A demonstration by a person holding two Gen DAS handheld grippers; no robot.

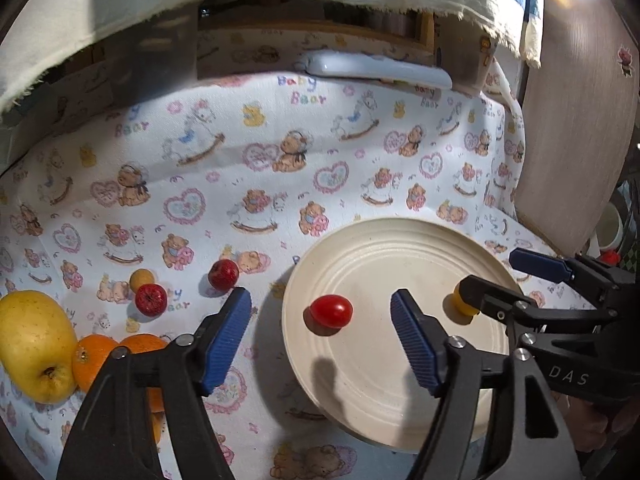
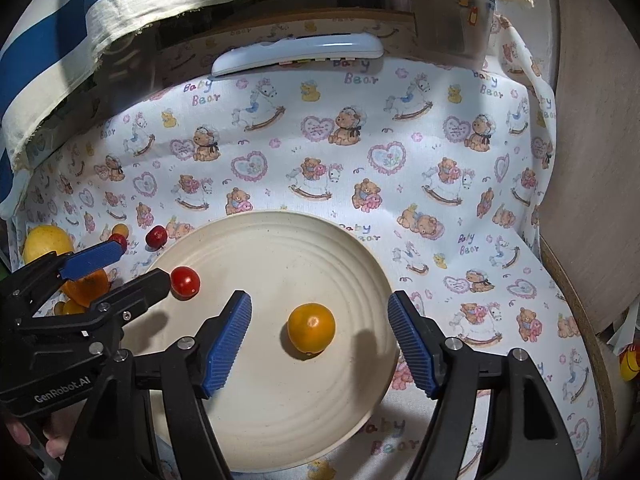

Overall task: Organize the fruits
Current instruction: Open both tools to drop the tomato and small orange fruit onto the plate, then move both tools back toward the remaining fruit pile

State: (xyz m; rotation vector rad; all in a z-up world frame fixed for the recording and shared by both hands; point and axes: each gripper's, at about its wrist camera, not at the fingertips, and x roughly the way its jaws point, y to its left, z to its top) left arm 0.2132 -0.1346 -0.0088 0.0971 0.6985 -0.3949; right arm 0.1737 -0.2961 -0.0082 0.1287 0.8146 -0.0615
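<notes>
Blue ribbed pads stood well apart on both claws, and neither had hold of anything. The left claw (image 1: 322, 334) hung over the near-left part of the cream plate (image 1: 384, 392), with a red cherry tomato (image 1: 331, 311) lying loose on the plate between its pads, touching neither. The right claw (image 2: 320, 336) hung the same way over an orange cherry tomato (image 2: 311, 329), which sat free near the plate's middle. Both fruits rested on the plate, so the wide jaws read as a release: each small fruit looked set down where it belonged, and the pads were spread to clear it without knocking it.

Beyond the left claw, on the bear-print cloth (image 1: 280, 168) covering the table, the remaining fruit lay to the left of the plate: two small dark-red fruits (image 1: 223, 275), a small yellow one (image 1: 141, 279) just behind them, two oranges (image 1: 94, 356) touching each other, and a large yellow apple (image 1: 34, 346) against the nearer orange. These looked unsorted.

The round tomatoes could roll if a pad brushed them on withdrawal. The two claws also worked close together over one plate, so they could crowd each other. Farther back, a white remote control (image 2: 298, 53) lay at the cloth's far edge, well clear, with striped fabric (image 2: 48, 40) hanging behind it.
</notes>
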